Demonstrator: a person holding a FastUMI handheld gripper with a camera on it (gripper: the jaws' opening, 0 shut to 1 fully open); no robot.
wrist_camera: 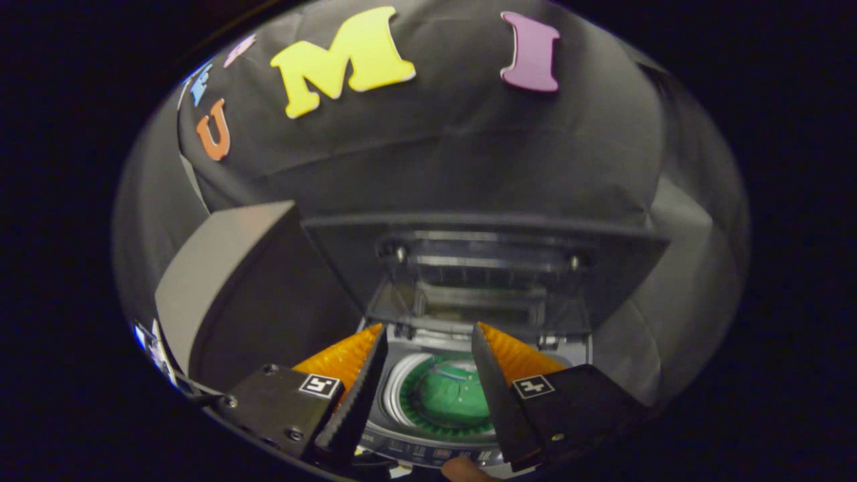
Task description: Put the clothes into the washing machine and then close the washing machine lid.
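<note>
A small top-loading washing machine [402, 438] stands below and just ahead of my fingers. Its lid [482, 268] is raised upright at the back, with a see-through window in it. Down in the round drum lies a green garment [455, 398], seen through the gap between my fingers. My gripper [428, 348] hovers over the drum mouth, open, with nothing held between the fingers [355, 395].
A grey box-like panel [227, 268] stands to the left of the machine, close beside the raised lid. Black cloth hangs behind the machine. A fingertip [465, 468] shows at the machine's front control strip, under my fingers.
</note>
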